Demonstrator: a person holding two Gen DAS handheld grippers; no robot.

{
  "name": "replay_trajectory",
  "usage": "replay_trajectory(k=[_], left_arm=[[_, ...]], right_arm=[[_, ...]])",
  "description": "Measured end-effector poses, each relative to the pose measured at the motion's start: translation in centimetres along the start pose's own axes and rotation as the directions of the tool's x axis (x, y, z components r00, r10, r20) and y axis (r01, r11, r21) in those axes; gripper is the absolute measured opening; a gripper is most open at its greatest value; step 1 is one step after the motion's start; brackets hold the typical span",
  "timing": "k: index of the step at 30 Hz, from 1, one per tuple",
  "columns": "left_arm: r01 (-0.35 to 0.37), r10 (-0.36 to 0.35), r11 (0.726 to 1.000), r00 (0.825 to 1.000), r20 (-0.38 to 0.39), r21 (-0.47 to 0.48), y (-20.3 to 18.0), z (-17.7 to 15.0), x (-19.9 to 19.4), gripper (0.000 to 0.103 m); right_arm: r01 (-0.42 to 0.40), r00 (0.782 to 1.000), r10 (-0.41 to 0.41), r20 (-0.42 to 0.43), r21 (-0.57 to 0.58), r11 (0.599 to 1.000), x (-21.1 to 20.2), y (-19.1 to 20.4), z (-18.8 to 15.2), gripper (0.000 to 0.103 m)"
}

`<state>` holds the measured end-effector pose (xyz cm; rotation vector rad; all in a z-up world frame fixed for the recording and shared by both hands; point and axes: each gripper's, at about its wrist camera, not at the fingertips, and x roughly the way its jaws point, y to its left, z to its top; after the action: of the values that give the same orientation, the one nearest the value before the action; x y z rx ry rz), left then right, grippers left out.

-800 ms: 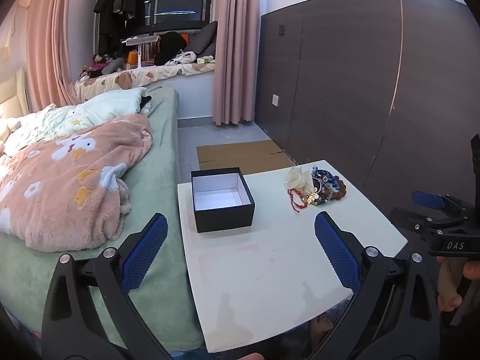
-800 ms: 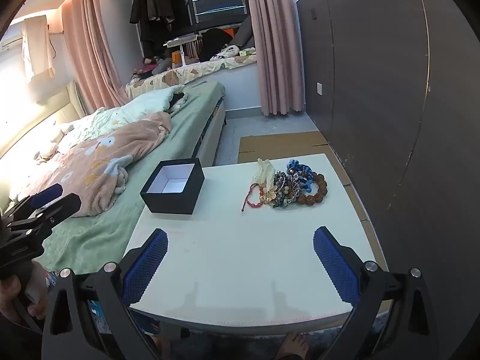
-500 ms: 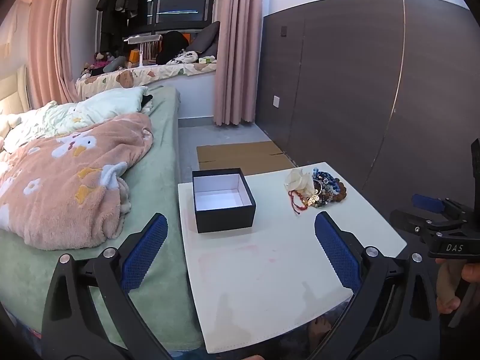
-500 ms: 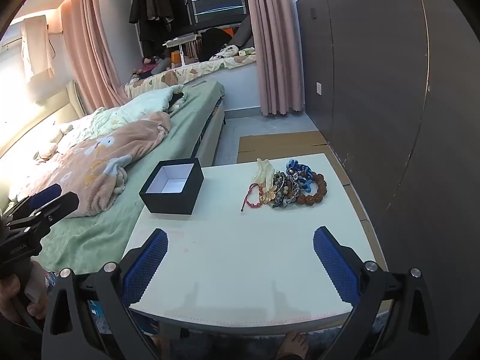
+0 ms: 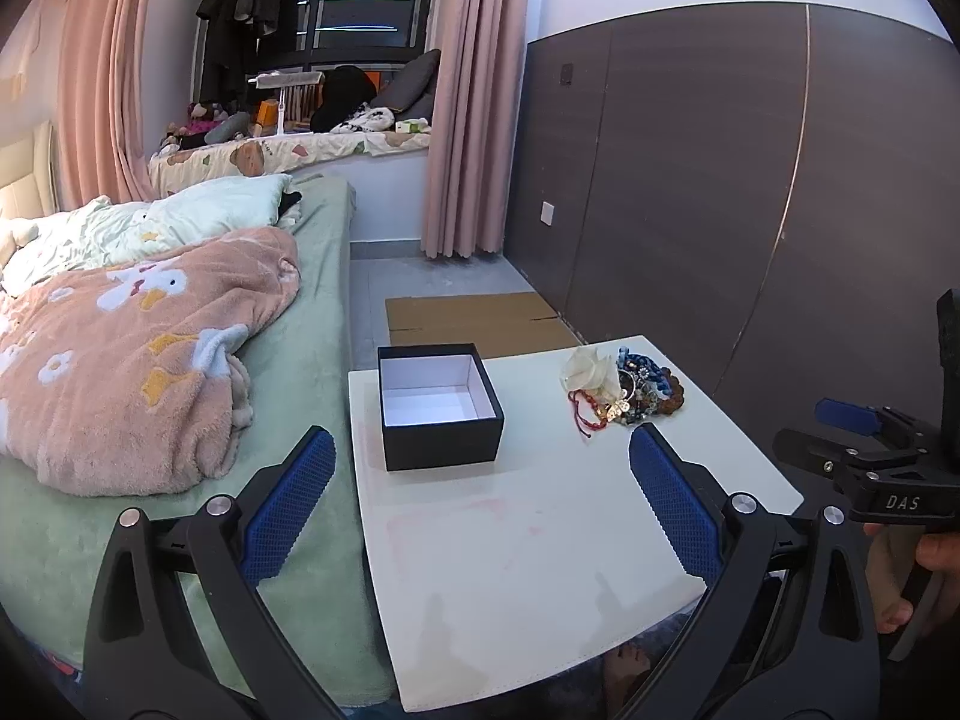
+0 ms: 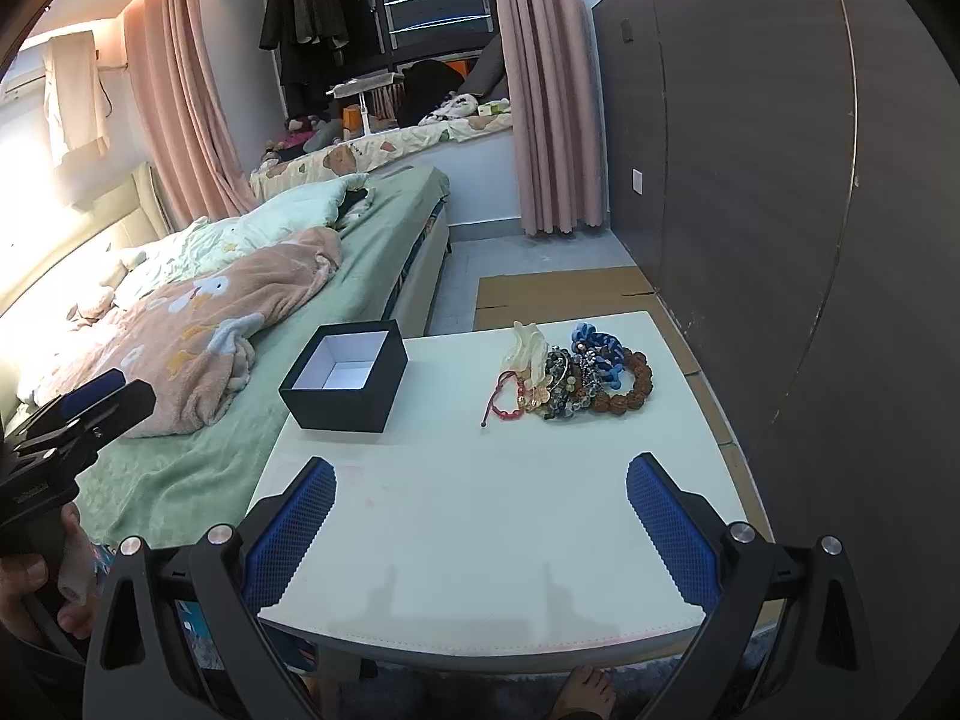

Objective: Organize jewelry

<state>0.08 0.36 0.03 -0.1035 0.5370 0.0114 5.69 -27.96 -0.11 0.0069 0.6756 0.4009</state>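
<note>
A pile of jewelry (image 6: 570,372) lies at the far right of the white table (image 6: 492,528): beaded bracelets, a red cord bracelet, a blue chain and a pale piece. It also shows in the left wrist view (image 5: 624,390). An open black box (image 6: 345,375) with a white, empty inside stands at the far left of the table, also in the left wrist view (image 5: 438,405). My left gripper (image 5: 480,504) is open and empty above the table's near left edge. My right gripper (image 6: 480,528) is open and empty above the table's near edge, well short of the jewelry.
A bed (image 5: 150,360) with a pink blanket runs along the table's left side. A dark panelled wall (image 6: 810,240) stands to the right. Flat cardboard (image 5: 474,318) lies on the floor beyond the table. A bare foot (image 6: 585,690) shows under the near edge.
Both grippers have stayed open and drifted only slightly. The box and the jewelry have not moved.
</note>
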Motion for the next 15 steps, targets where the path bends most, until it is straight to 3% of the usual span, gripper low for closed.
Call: replay_trajectory(k=[15], left_arm=[[0.017,-0.017,1.0,1.0,0.011,-0.013,0.17,-0.21,0.06,0.098]], right_arm=[[-0.003,1.0,0.003,0.0,-0.003,1.0,0.11,0.24,-0.24,0.095]])
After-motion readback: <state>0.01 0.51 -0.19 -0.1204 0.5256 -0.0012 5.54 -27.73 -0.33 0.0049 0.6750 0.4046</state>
